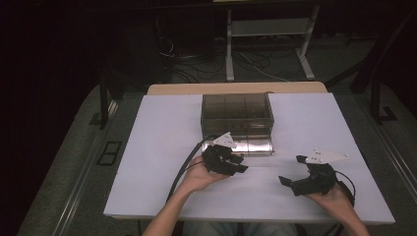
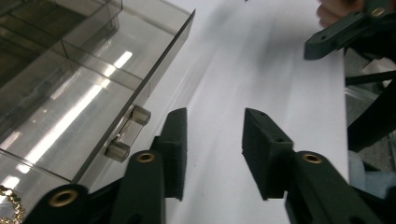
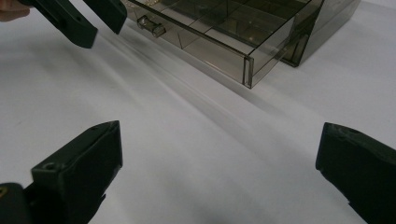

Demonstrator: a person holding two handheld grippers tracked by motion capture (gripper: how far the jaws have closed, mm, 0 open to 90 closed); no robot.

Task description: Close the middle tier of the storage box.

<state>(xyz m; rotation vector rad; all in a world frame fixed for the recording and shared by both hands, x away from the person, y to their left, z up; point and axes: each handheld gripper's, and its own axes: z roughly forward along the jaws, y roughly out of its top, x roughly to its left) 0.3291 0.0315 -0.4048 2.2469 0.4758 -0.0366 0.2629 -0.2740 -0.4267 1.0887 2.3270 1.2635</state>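
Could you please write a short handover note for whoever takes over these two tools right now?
Left tool: open, nothing between the pads, just beside the drawer handle, not touching it.
Right tool: open wide and empty, resting low over the white table, away from the box.
Smoked clear drawer box sits at the table's far middle; its bottom drawer is pulled partly out, a gold chain inside.
Done: drawer is open.
Left: probably to grip the handle and move the drawer; which way is unclear.

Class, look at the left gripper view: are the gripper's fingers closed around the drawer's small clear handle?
No. The handle sits just outside the left gripper, beside one of its fingers, with bare white table between them.
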